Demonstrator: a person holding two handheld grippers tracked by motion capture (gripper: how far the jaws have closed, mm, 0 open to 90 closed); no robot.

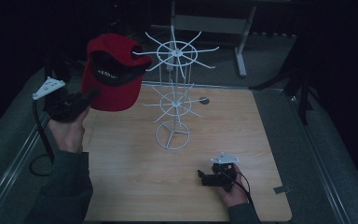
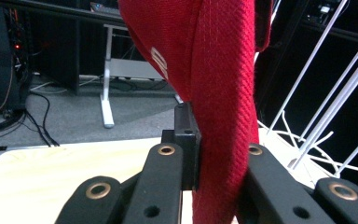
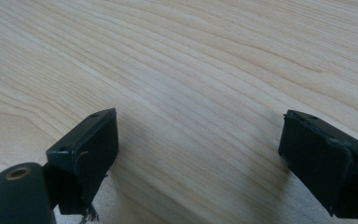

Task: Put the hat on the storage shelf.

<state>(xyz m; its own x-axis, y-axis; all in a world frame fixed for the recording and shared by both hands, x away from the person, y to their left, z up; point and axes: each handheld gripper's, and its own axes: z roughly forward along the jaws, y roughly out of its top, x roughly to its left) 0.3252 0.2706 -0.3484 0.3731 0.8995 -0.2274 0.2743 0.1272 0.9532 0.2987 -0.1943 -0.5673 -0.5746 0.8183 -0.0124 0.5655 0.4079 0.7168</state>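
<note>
The wooden surface (image 1: 135, 186) carries a white wire rack (image 1: 175, 93) at centre. At ten o'clock, the red cap (image 1: 114, 74) hangs clamped in the left gripper (image 1: 81, 100) jaws. Best slide its opening squarely over an upper prong. The right gripper (image 1: 209, 177) rests at five o'clock, jaws spread, empty.

In my left gripper view, the red cap (image 2: 219, 93) runs off the top edge, its white lettering (image 2: 158, 60) half folded away and unreadable, and its cloth hides the pad of my right-hand jaw. The white wire rack (image 2: 317, 112) is cut by the right edge. From the high view, the print inside the cap (image 1: 105, 72) is too small to read. In my right gripper view, both jaws are cropped at the bottom edge.
</note>
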